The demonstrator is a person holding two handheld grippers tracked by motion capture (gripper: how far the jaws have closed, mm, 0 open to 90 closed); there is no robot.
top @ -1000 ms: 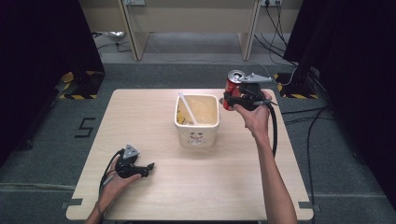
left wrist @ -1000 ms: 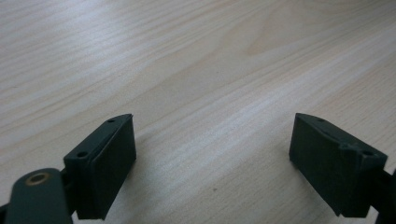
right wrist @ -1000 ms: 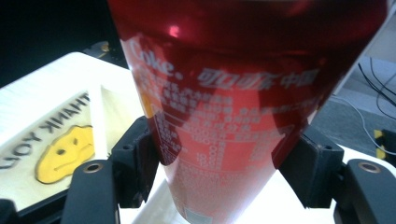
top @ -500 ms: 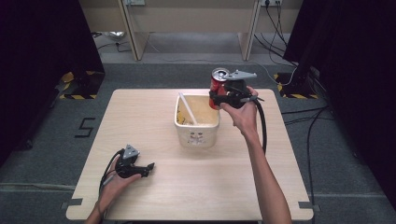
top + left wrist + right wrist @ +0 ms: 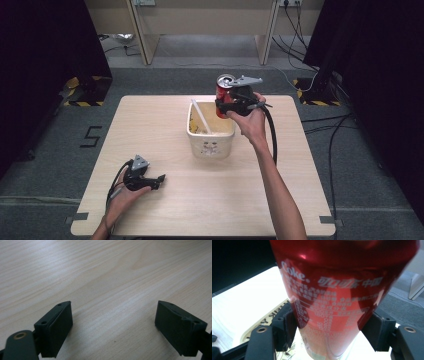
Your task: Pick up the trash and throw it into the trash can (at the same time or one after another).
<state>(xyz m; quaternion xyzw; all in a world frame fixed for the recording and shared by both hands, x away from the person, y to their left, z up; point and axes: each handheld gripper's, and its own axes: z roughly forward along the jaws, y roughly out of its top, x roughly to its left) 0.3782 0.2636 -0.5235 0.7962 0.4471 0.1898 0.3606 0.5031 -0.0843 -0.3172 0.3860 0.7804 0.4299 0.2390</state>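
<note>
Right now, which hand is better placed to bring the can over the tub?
The right. Its gripper already clamps the red can at the tub's far rim. The left gripper lies open on the table, well short of it.

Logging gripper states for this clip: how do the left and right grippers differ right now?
The right gripper is shut on the red can; the left gripper is open with nothing between its jaws. The right gripper is raised over the far rim of the beige tub; the left gripper sits low at the near-left of the table, far from the tub. Both are hand-held, with black jaws.
</note>
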